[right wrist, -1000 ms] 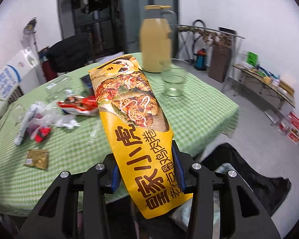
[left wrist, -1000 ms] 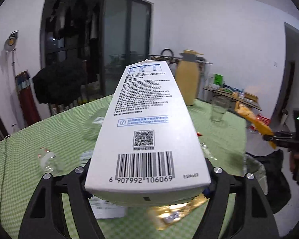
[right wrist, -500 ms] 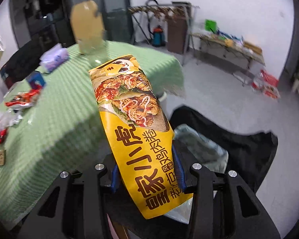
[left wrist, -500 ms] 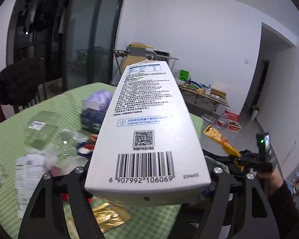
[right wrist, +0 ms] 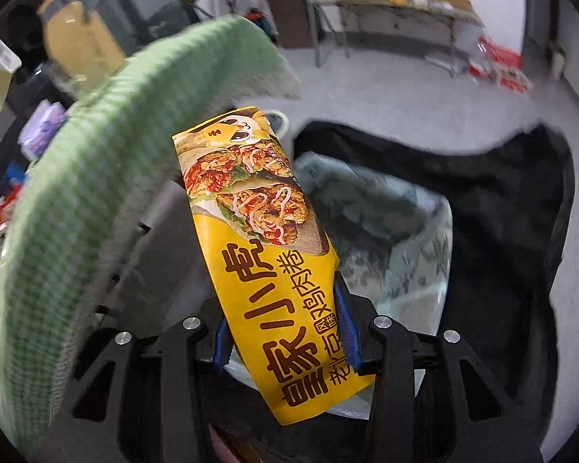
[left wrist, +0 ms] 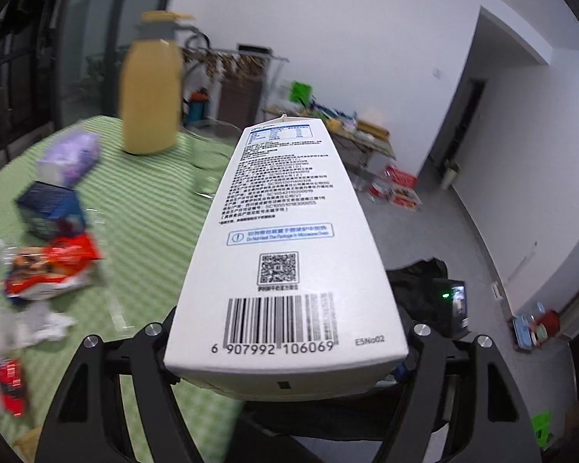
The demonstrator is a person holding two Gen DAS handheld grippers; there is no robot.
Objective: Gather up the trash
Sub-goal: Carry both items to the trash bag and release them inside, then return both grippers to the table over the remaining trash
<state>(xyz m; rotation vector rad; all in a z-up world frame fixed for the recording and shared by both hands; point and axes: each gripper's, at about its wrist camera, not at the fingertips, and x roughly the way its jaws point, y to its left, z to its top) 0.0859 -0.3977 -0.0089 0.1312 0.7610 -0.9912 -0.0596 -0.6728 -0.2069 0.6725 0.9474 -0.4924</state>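
My left gripper [left wrist: 285, 366] is shut on a tall white carton [left wrist: 285, 231] with a barcode, held over the table's edge. In the right wrist view, my right gripper [right wrist: 285, 343] is shut on a yellow food wrapper [right wrist: 258, 231] with a chicken-roll picture, its blue pads pressing both sides. Just below and beyond the wrapper gapes a black trash bag [right wrist: 501, 231] on the floor, with a crumpled grey liner [right wrist: 386, 212] inside. The left wrist view shows that bag [left wrist: 417, 277] beside the table, with the right gripper's body and its green light [left wrist: 453, 301] above it.
The table under a green checked cloth [left wrist: 146, 223] carries a red wrapper [left wrist: 50, 266], a blue box [left wrist: 50, 208], a purple pack [left wrist: 69, 158], a glass [left wrist: 208, 162] and a yellow jug [left wrist: 150, 92]. The cloth's edge [right wrist: 77, 193] hangs left of the right gripper. A cluttered side table [right wrist: 397, 11] stands by the far wall.
Both grippers swung off the table toward the bag on the floor. The right one sank and rolled, now pointing down at the bag's mouth. Both still hold their items.
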